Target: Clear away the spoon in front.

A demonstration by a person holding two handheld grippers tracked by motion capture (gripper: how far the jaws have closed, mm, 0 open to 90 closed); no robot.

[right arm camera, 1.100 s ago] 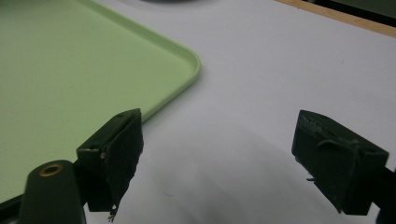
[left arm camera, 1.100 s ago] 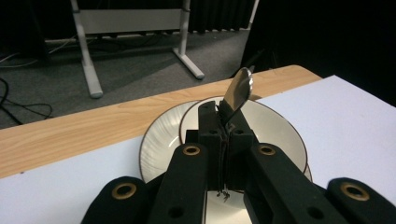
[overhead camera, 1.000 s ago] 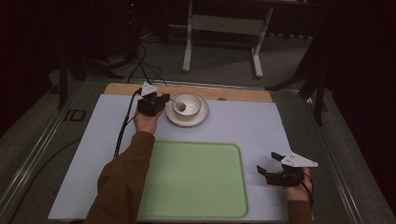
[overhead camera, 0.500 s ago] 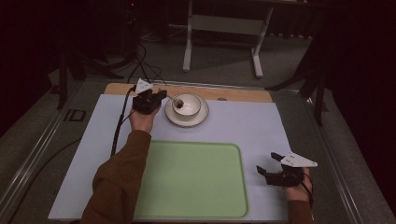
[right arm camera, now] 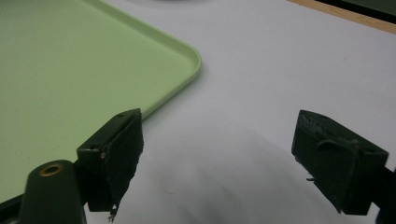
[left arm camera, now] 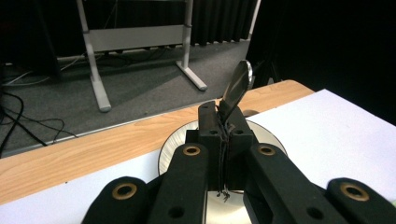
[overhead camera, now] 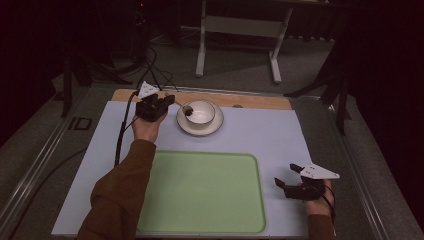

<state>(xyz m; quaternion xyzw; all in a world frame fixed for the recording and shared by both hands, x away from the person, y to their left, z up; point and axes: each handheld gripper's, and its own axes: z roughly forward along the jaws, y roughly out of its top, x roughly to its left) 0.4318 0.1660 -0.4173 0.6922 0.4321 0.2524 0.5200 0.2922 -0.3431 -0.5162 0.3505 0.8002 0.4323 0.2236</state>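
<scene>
The left gripper point(left arm camera: 223, 128) is shut tight on a spoon point(left arm camera: 237, 88) and has lifted it up out of the bowl point(overhead camera: 199, 113) at the far left. The right gripper point(overhead camera: 292, 175) waits open, near right, by the tray point(overhead camera: 210, 200).

Left gripper point(overhead camera: 167, 100) beside bowl point(overhead camera: 200, 112) on saucer point(overhead camera: 216, 127), green tray point(overhead camera: 200, 192) nearer

A lab or recording studio, not a home. The surface point(overhead camera: 260, 145) is a wooden board under a white sheet, set in a dark room with black curtains point(left arm camera: 219, 21) at 12 o'clock. Behind it stand a grey metal stand point(overhead camera: 240, 25) on grey carpet and loose black cables point(overhead camera: 150, 65) at 11 o'clock.
</scene>
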